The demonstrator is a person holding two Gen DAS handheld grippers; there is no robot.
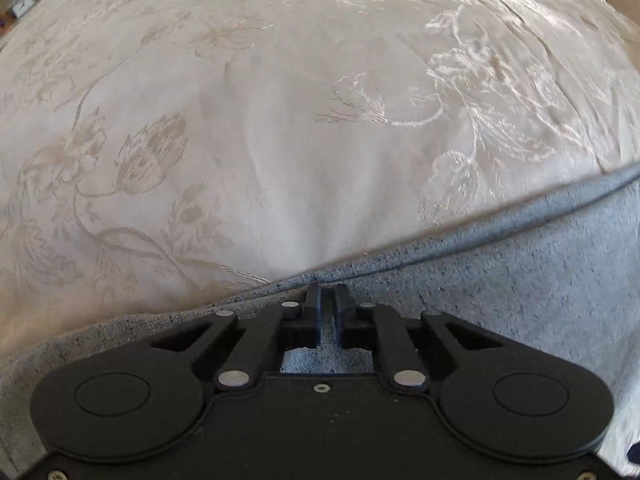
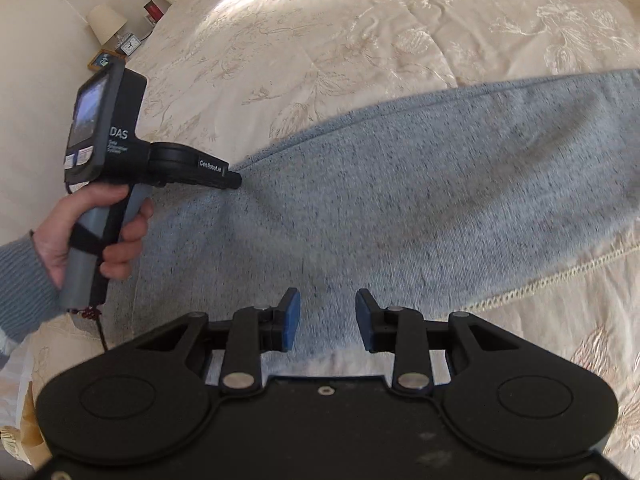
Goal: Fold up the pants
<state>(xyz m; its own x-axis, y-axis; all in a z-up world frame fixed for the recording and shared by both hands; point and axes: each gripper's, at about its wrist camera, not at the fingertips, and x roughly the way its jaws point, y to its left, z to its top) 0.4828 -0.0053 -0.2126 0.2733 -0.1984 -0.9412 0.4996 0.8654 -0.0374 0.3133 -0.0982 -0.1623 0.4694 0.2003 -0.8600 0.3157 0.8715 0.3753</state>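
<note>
The grey-blue knit pants (image 2: 380, 208) lie flat across a cream floral bedspread (image 2: 320, 32). In the left wrist view the pants (image 1: 500, 292) fill the lower right, their seamed edge running diagonally. My left gripper (image 1: 328, 300) is shut on the pants' edge, with fabric between the fingers. It also shows in the right wrist view (image 2: 234, 180), held in a hand at the pants' far left edge. My right gripper (image 2: 328, 312) is open and empty, just above the pants' near edge.
The bedspread (image 1: 240, 120) spreads beyond the pants in both views. A lace-trimmed hem (image 2: 560, 276) runs at the right. A lamp (image 2: 106, 24), a small clock (image 2: 130, 45) and a wall stand at the far left beyond the bed.
</note>
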